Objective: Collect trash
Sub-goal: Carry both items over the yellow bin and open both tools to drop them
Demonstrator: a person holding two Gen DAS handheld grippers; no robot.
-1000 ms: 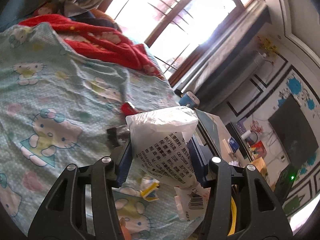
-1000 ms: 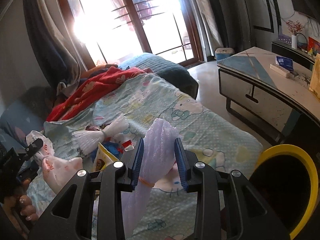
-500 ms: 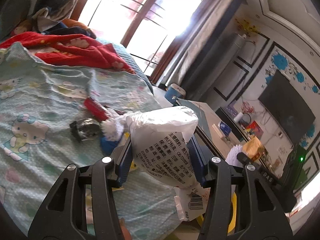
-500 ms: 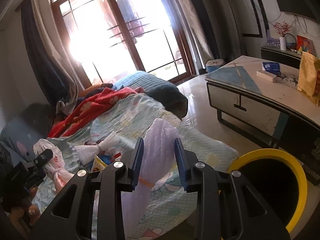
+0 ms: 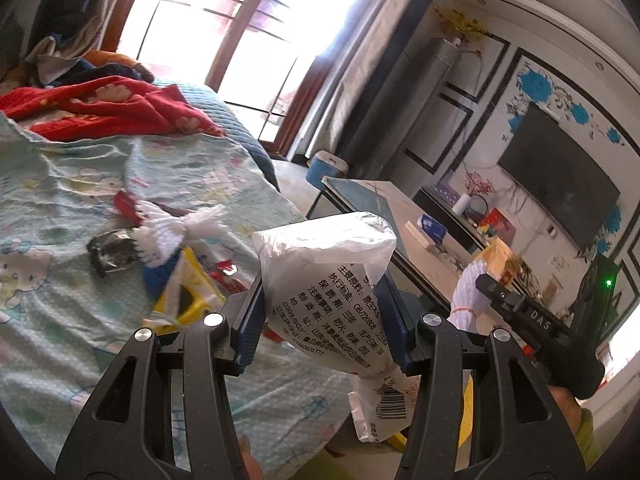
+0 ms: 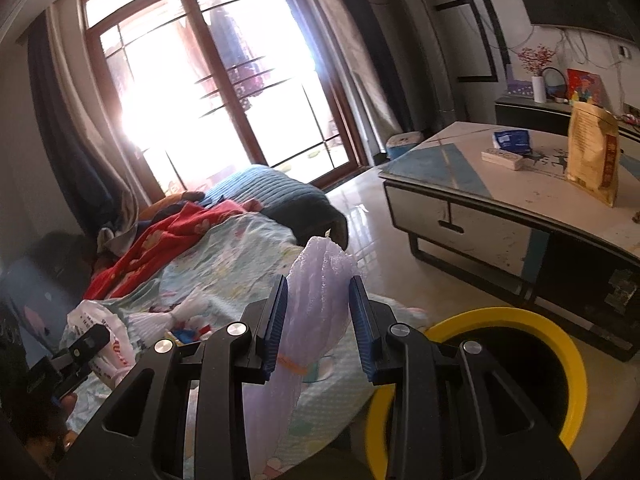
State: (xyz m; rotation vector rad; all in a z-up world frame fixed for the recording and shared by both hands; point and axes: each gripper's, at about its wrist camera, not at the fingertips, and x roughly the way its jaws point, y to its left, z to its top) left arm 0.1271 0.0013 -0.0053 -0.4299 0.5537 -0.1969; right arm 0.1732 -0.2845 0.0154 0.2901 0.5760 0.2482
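In the left wrist view, loose litter (image 5: 176,264) is seen at centre left on the cartoon-print bedsheet (image 5: 60,320) — a white frilled wrapper, a yellow packet, dark foil. At lower centre, a crinkled white plastic bag (image 5: 324,280) with black printed text and a barcode is clamped between the left gripper (image 5: 326,326) jaws. In the right wrist view, a pale lilac foam net (image 6: 316,296) is pinched at centre by the right gripper (image 6: 318,330) — a yellow-rimmed bin (image 6: 520,360) is seen at lower right.

We see a white printed plastic bag (image 5: 324,280) at frame centre, a lilac foam net (image 6: 320,280) centre, and a yellow-rimmed bin (image 6: 500,360) lower right.
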